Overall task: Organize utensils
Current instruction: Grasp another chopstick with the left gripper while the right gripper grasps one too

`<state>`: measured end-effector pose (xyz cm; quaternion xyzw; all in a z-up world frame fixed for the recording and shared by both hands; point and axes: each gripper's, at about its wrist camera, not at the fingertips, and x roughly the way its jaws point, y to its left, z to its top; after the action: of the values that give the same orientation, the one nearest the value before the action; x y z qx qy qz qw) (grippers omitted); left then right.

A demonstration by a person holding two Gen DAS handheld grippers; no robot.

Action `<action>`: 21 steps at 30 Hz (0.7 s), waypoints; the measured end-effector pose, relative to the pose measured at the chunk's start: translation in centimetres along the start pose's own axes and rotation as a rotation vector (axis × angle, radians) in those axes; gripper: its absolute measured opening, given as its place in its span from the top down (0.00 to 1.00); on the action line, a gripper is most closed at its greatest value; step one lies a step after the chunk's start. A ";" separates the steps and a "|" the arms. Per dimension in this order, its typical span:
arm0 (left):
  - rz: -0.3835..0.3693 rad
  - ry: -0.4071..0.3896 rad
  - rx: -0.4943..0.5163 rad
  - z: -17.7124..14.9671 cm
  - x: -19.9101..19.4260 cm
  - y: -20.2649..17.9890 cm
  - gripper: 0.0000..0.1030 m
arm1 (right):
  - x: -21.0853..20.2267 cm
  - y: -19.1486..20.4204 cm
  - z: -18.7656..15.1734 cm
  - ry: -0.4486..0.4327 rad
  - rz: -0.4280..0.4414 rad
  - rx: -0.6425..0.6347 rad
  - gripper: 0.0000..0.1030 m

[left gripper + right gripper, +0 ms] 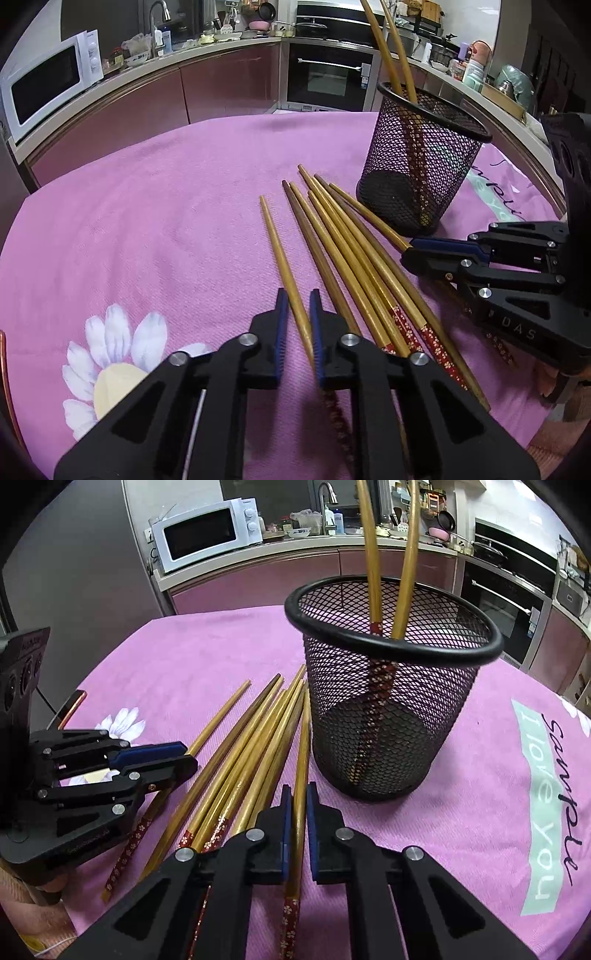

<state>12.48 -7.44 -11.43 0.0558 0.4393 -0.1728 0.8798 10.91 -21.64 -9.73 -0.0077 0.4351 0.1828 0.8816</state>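
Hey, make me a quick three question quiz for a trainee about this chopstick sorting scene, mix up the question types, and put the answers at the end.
1. True or false: the black mesh holder is lying on its side.
2. How many chopsticks already stand in the holder? A) none B) two C) five
3. Fill in: the right tool straddles the loose chopstick lying nearest the ______.

Key
1. False. It stands upright on the pink cloth.
2. B. Two chopsticks in the holder poke above the rim.
3. Holder. The left tool straddles the leftmost chopstick, set apart on the pile's far side.
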 end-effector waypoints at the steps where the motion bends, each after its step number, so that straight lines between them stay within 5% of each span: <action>1: -0.001 0.000 -0.009 0.0 0.0 0.0 0.90 | -0.1 -0.1 0.0 -0.001 0.006 0.004 0.95; 21: -0.089 -0.060 -0.057 -0.3 -3.6 0.4 0.93 | -5.8 0.3 -0.1 -0.120 0.105 -0.030 0.95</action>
<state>10.46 -6.06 -8.80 0.0062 0.4194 -0.2008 0.8853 7.52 -23.18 -5.29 0.0130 0.3783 0.2356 0.8951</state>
